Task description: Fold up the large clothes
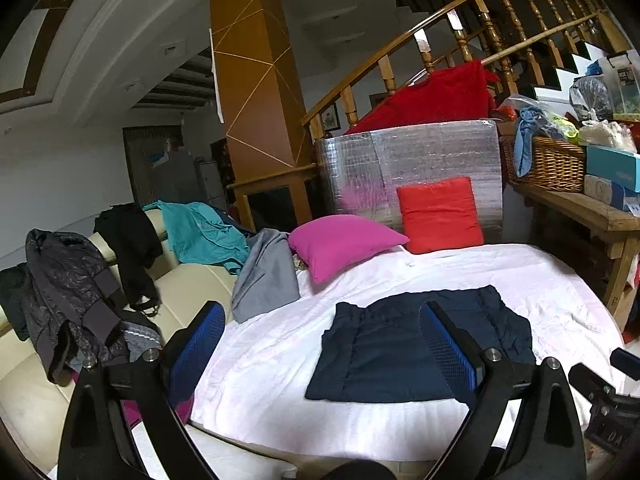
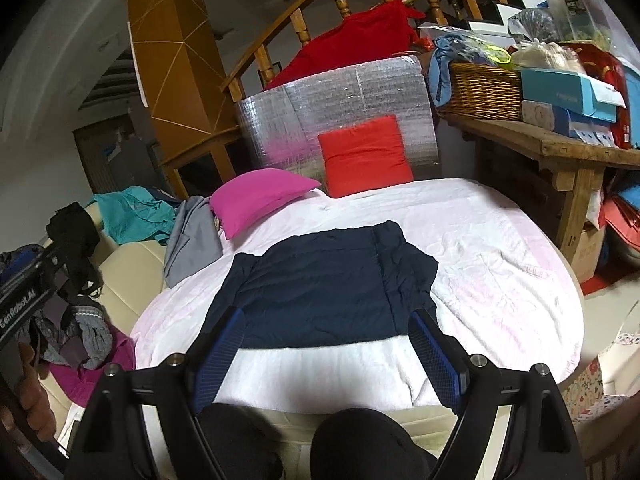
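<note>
A navy blue garment (image 1: 404, 344) lies folded into a flat rectangle on the pale pink bed sheet (image 1: 532, 280). It also shows in the right wrist view (image 2: 328, 292) in the middle of the sheet (image 2: 492, 264). My left gripper (image 1: 324, 320) is open and empty, held above the near left part of the bed. My right gripper (image 2: 326, 326) is open and empty, held above the garment's near edge. The right gripper's body shows at the right edge of the left wrist view (image 1: 608, 392), and the left gripper's body at the left edge of the right wrist view (image 2: 24, 280).
A magenta pillow (image 1: 340, 248) and a red cushion (image 1: 440, 216) lie at the head of the bed against a silver foil panel (image 1: 412, 160). A grey garment (image 1: 264, 276), teal cloth (image 1: 204, 232) and dark jackets (image 1: 68, 292) lie on the cream sofa at left. A wooden bench (image 2: 560, 148) with a wicker basket (image 2: 484, 92) stands at right.
</note>
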`<action>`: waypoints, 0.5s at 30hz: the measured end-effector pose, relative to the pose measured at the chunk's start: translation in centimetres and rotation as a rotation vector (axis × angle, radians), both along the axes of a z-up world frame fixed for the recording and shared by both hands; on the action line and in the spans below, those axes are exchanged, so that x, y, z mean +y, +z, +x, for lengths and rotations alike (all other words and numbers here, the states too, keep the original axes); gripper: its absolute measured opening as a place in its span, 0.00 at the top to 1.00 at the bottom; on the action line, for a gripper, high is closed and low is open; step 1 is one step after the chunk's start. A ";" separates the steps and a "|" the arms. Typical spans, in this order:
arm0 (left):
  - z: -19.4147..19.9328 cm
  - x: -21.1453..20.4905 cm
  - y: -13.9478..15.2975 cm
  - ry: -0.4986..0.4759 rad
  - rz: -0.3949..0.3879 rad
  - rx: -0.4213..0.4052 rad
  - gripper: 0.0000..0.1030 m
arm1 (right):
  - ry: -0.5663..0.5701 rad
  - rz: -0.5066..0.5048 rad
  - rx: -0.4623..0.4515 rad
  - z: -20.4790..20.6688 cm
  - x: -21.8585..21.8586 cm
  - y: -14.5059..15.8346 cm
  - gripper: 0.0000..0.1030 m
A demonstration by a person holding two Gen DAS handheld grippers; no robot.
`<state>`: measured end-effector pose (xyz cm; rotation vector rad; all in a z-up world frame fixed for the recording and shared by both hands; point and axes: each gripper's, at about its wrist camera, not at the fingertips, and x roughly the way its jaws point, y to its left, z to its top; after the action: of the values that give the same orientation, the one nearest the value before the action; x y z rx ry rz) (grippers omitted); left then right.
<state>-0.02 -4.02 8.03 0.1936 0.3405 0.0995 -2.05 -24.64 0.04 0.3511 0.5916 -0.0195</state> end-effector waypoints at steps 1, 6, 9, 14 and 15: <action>0.0 0.1 0.1 0.005 -0.001 0.002 0.06 | 0.005 -0.002 0.001 0.0 0.2 0.0 0.16; -0.5 0.4 0.5 0.018 0.004 -0.003 0.06 | 0.001 -0.044 0.015 0.1 1.6 -0.2 0.16; -0.8 0.7 0.8 0.019 0.007 -0.015 0.06 | -0.027 -0.112 0.022 0.1 2.6 -0.3 0.16; -0.9 1.3 1.1 0.018 -0.006 -0.011 0.06 | -0.121 -0.204 0.011 0.1 2.9 -0.1 0.16; -0.9 1.4 1.2 0.020 -0.007 -0.011 0.06 | -0.142 -0.215 0.003 0.1 2.8 0.0 0.15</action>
<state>-0.92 -2.58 9.20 0.1822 0.3321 0.1192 -1.96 -21.82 0.04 0.1839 0.5607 -0.2190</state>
